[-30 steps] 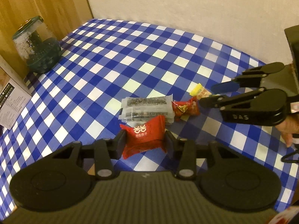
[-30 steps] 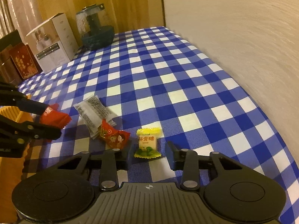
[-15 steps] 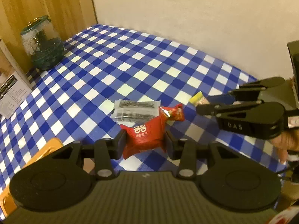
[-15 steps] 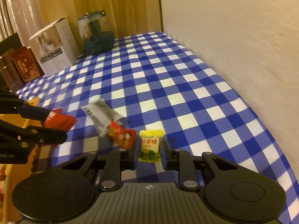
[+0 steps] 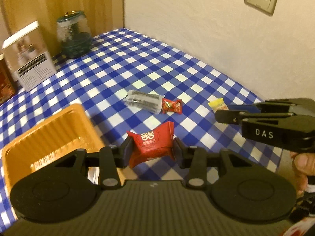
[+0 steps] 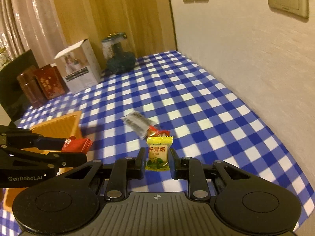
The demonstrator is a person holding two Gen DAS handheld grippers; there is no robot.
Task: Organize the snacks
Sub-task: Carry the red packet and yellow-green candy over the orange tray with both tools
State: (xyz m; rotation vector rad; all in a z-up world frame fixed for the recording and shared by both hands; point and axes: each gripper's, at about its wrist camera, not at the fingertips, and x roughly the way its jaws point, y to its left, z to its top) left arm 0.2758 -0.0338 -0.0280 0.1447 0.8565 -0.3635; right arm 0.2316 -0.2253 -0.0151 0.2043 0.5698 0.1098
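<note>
My left gripper (image 5: 151, 147) is shut on a red snack packet (image 5: 152, 144) and holds it in the air beside the orange tray (image 5: 49, 129). The right gripper (image 6: 157, 159) is shut on a yellow candy (image 6: 157, 153), which is lifted off the blue checked cloth. In the left wrist view the right gripper (image 5: 220, 112) comes in from the right with the yellow candy (image 5: 216, 105) at its tips. A clear packet (image 5: 143, 101) and a small red candy (image 5: 172, 106) lie together on the cloth beyond both grippers.
A glass jar (image 5: 73, 37), a white box (image 5: 29, 57) and dark red boxes (image 6: 45, 82) stand at the far left end of the table. The wall runs along the table's right side. A person's hand (image 5: 303, 163) holds the right gripper.
The right gripper closed on the yellow candy and lifted it off the cloth. The left gripper rose and pulled back with the red packet, and the orange tray came into view.
</note>
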